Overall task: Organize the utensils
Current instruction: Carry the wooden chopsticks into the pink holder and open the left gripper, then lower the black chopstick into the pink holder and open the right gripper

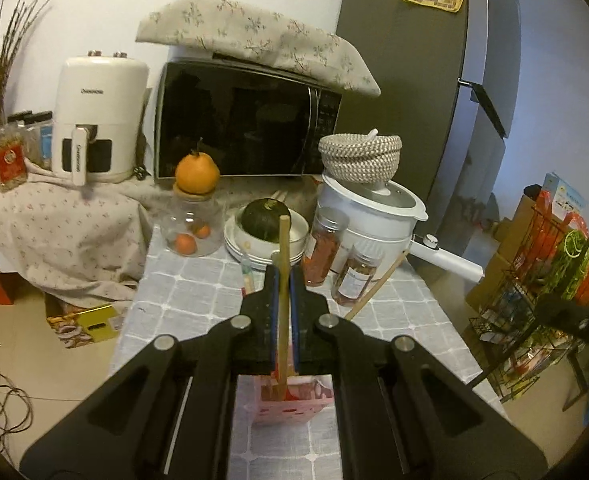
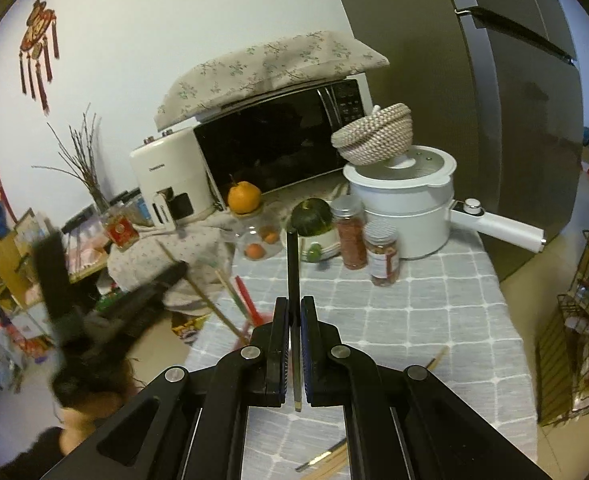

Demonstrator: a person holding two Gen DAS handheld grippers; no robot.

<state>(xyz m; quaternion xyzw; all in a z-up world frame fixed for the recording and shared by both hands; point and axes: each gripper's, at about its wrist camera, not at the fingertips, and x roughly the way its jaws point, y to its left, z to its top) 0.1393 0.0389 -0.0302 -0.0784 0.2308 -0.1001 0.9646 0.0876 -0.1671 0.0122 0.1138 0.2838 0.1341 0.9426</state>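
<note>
- The pale wooden chopstick [image 1: 283,280] stands upright, clamped between the closed blue-padded fingers of the left gripper [image 1: 283,276], its lower end reaching into a pink dotted holder box [image 1: 294,406] on the table.
- The slim black chopstick [image 2: 293,264] is pinched in the right gripper [image 2: 293,306], jaws squeezed tight on it, tip pointing up towards the back of the table.
- Another wooden chopstick [image 1: 376,286] lies slanted on the grey checked tablecloth [image 1: 190,304], just beside two red spice jars [image 1: 324,250].
- More loose chopsticks [image 2: 326,460] lie near the table's front edge.
- Behind: a dark green squash [image 1: 264,218] in stacked white bowls, a white pot [image 1: 374,216] and a black microwave [image 1: 246,120].
</note>
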